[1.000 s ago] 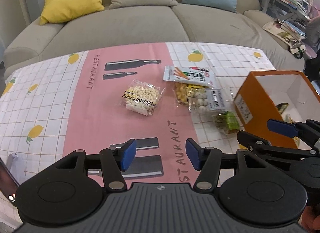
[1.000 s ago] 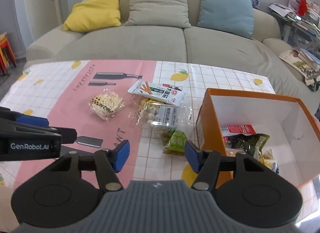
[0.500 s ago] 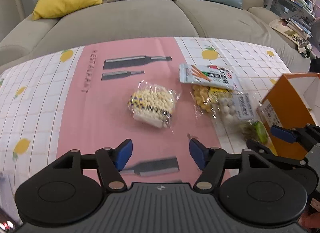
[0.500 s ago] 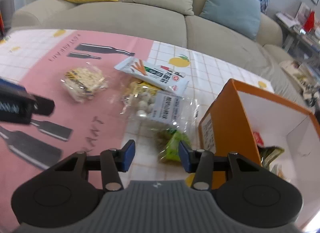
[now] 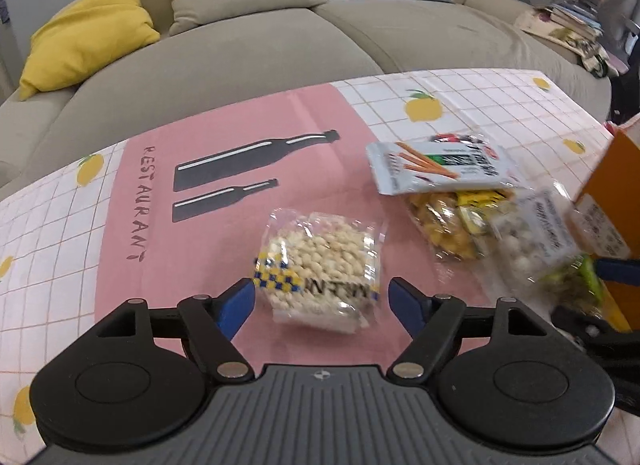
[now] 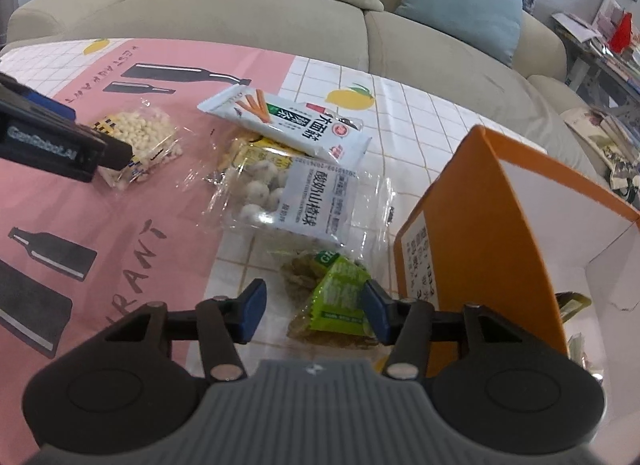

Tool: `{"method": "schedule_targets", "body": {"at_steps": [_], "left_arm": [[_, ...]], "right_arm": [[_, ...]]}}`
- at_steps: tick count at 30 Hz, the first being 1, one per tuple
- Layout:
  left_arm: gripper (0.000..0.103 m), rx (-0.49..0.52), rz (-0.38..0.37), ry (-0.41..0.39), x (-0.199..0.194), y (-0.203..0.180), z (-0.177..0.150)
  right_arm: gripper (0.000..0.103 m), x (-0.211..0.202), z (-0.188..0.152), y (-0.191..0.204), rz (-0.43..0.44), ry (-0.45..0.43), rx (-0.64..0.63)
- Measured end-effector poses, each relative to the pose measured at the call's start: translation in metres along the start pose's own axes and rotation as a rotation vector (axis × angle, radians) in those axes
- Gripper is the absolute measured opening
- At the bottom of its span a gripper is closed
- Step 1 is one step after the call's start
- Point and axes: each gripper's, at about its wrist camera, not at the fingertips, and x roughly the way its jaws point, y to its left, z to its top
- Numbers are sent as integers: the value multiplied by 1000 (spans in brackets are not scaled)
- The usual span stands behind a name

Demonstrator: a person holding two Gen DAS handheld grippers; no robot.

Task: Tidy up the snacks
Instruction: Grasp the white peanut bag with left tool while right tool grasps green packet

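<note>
Left wrist view: my left gripper (image 5: 322, 299) points down at the bean bag (image 5: 320, 267), which lies straight ahead between my blue pads. The jaws are opening and stand wider than the bag, touching nothing. The bag's printed band runs across from pad to pad. To the right, well apart, sit the stick pack (image 5: 438, 167), a yellow bag (image 5: 452, 221) and a ball bag (image 5: 536, 241), overlapping; the box (image 5: 616, 185) stands at the far right edge. Nothing blocks me.

Right wrist view: my right gripper (image 6: 314, 311) is over the green pack (image 6: 340, 301), jaws opening. The right pad looks to be at its edge, the left pad clear of it, so nothing is gripped. The box (image 6: 472, 225) stands just right of it, its wall close to my right finger. The ball bag (image 6: 304, 201) lies just beyond.
</note>
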Motion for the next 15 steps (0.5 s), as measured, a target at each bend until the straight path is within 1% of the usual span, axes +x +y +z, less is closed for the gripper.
{"method": "schedule_targets", "body": {"at_steps": [2, 4, 7, 8, 10, 12, 14, 15], "left_arm": [[89, -4, -23, -5, 9, 4, 0], [94, -3, -25, -14, 14, 6, 0], [97, 18, -33, -40, 19, 4, 1], [100, 26, -37, -41, 21, 3, 2], [103, 52, -34, -40, 26, 1, 4], [103, 53, -28, -34, 32, 2, 6], [103, 59, -4, -27, 39, 1, 7], [103, 64, 8, -26, 41, 1, 7]], "right_arm": [[59, 2, 0, -2, 12, 3, 16], [63, 2, -1, -2, 17, 2, 20], [66, 2, -2, 0, 28, -6, 18], [66, 3, -3, 0, 30, -7, 18], [66, 3, -4, 0, 33, -11, 18], [66, 4, -5, 0, 33, -16, 14], [65, 5, -6, 2, 28, -15, 5], [62, 5, -8, 2, 21, -18, 2]]}}
